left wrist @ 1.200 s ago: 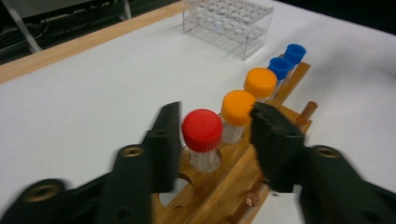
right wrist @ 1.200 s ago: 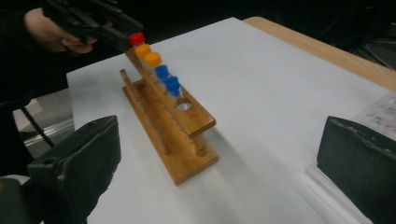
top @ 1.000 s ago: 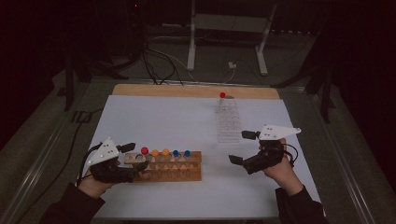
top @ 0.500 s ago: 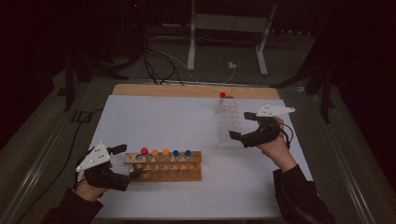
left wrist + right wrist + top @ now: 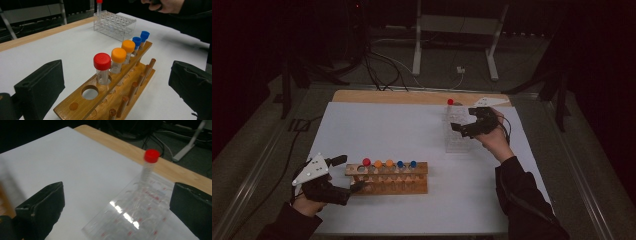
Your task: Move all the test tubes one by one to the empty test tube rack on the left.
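Dim lab test bench: white-topped table (image 5: pixel 377 135), wooden tube rack (image 5: pixel 387 178), clear plastic rack (image 5: pixel 458 131), cables (image 5: pixel 384 65) and stand legs (image 5: pixel 454 42) beyond.

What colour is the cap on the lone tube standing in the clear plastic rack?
Red cap, clearest in the right gripper view.

Dim room, lit tabletop; right gripper view seems motion-blurred.

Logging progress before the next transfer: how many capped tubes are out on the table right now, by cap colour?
Red-capped tubes: 2, one in the wooden rack and one in the clear plastic rack
Orange-capped tubes: 2
Blue-capped tubes: 2
Total: 6 tubes
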### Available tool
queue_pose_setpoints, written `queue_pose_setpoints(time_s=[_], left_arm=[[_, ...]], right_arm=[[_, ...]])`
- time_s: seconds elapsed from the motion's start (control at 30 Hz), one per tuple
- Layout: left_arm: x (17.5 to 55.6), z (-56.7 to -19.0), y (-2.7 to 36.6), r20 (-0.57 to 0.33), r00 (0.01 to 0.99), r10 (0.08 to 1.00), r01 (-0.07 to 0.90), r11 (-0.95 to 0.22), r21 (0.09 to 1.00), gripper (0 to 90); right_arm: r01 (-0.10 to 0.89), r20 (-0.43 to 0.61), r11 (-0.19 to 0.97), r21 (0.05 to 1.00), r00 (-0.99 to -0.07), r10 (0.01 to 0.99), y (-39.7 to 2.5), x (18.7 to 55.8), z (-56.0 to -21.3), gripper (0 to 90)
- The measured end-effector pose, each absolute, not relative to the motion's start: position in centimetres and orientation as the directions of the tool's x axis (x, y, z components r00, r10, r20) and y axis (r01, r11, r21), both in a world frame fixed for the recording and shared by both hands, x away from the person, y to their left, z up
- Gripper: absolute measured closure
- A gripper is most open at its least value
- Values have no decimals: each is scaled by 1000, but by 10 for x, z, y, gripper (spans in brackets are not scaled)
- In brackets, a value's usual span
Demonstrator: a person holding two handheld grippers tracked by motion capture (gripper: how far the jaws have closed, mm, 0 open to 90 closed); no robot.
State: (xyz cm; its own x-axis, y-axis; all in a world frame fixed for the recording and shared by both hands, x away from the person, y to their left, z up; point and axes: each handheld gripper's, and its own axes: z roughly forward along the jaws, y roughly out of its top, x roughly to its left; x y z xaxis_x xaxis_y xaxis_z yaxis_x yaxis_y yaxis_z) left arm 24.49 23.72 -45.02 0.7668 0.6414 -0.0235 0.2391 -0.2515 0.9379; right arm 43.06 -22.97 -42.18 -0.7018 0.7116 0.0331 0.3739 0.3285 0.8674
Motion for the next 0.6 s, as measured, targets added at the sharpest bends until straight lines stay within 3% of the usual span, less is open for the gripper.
queue_pose_setpoints(time_s=[0.33, 0.6], left_arm=[[245, -451, 239, -28, 762, 647, 241, -244, 939, 10], [245, -452, 239, -33, 763, 645, 243, -240, 940, 10]], right_arm=[[433, 36, 326, 841, -645, 763, -225, 466, -430, 24], [469, 33, 337, 816, -620, 784, -223, 485, -441, 222]])
